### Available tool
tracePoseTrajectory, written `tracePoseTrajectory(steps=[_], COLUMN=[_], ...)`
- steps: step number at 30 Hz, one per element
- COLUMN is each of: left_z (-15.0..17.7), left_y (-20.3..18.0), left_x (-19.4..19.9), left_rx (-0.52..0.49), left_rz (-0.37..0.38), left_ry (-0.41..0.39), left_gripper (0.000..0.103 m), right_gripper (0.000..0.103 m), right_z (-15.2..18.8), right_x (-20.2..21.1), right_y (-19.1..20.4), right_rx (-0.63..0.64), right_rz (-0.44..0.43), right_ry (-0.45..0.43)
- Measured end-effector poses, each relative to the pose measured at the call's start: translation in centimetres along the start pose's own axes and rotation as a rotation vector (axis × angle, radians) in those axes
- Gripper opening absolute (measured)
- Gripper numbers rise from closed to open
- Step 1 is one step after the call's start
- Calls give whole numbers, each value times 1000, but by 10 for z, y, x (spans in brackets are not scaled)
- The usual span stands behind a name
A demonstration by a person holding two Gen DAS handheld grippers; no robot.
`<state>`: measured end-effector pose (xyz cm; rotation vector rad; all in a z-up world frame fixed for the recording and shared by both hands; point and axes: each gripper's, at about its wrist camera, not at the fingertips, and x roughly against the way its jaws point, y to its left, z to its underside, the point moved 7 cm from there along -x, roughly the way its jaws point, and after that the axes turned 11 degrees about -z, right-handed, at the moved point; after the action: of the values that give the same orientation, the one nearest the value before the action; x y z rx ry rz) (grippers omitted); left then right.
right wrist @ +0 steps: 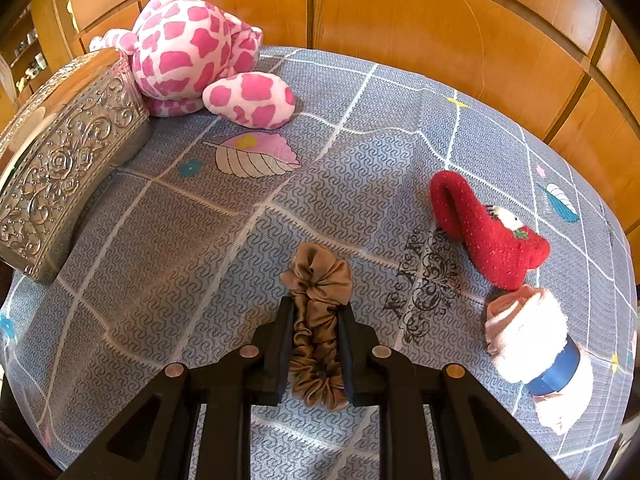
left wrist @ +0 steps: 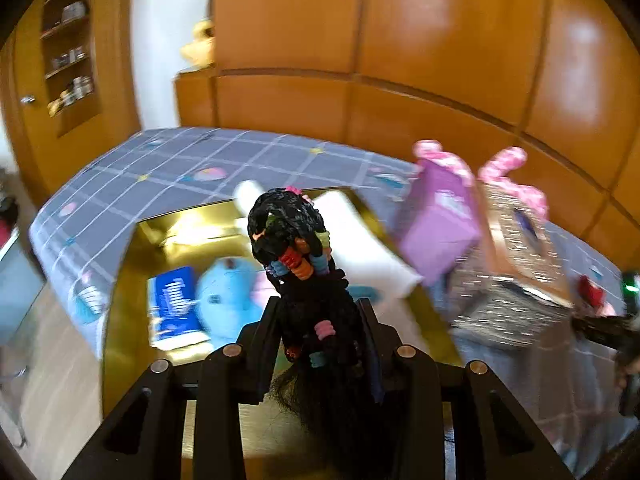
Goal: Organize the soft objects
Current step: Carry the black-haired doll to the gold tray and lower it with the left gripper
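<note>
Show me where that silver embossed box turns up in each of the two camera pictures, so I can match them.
Left wrist view: the silver embossed box sits at right of centre, blurred, its lid raised.
Right wrist view: it lies at the far left edge, on the grey checked bedspread.
Shared landmark: the pink-spotted plush toy, right behind the box in both views.
</note>
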<state>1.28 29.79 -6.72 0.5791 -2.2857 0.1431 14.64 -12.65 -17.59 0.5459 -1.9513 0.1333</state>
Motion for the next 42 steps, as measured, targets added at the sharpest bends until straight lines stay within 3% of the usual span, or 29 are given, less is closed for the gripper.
tracePoseTrajectory(steps=[6, 11, 12, 14, 17, 25, 33, 42], left_z=[8, 16, 16, 15, 11, -6, -8, -3], left_y=[50, 76, 78, 80, 76, 59, 39, 27], left_x=[-39, -54, -54, -50, -39, -4, 16, 21], left_rx=[66, 120, 133, 141, 144, 121, 91, 70], left_rz=[-155, -217, -211, -214, -206, -147, -84, -57], left_ry=[76, 108, 106, 92, 53, -33, -66, -61], left_gripper=[38, 43, 45, 63, 74, 78, 78, 79], right_gripper=[19, 19, 19, 19, 19, 19, 19, 19], right_z=[0, 0, 0, 1, 1, 0, -7, -63], right_x=[0, 0, 0, -1, -1, 0, 0, 8], right_y=[-1, 0, 0, 1, 1, 0, -4, 28], right_rx=[2, 4, 4, 2, 2, -34, -131, -139], right_rz=[4, 12, 13, 14, 17, 32, 58, -32], right_ry=[-2, -4, -4, -5, -6, -5, -2, -78])
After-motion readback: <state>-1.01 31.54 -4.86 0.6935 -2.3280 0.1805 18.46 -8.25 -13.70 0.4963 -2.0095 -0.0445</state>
